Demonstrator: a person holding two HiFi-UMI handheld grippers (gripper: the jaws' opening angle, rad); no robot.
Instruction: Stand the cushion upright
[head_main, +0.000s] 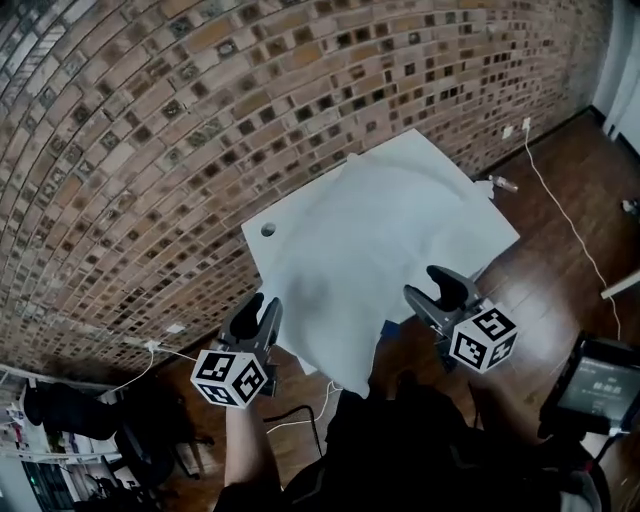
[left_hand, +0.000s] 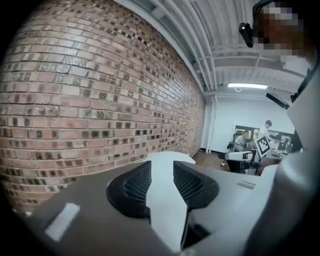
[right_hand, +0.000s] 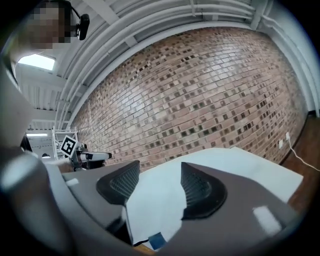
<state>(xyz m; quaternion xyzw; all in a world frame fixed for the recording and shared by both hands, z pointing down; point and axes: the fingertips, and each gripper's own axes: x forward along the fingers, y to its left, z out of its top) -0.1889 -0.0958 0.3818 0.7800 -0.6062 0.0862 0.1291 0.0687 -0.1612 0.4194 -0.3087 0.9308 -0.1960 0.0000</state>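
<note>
While the white cushion (head_main: 380, 240) spreads across the middle of the head view with its far edge up against the brick wall (head_main: 150, 150), we hold both tongs at its near edge. The left gripper (head_main: 258, 305) is at the cushion's 7 o'clock corner and the right gripper (head_main: 437, 292) at its 4 o'clock side.

Our left jaws stand a little apart, with the cushion's edge running between the pads. Our right jaws stand wider, also astride the white fabric. Neither pair clamps it.

A small blue tag (right_hand: 156, 240) sits on the cushion's rim at 6 o'clock in the right gripper view.

Both grippers point nearly level toward the wall. Our left forearm (head_main: 245, 440) rises from 6 o'clock to its gripper, and our right hand is hidden behind dark clothing (head_main: 420, 440).
</note>
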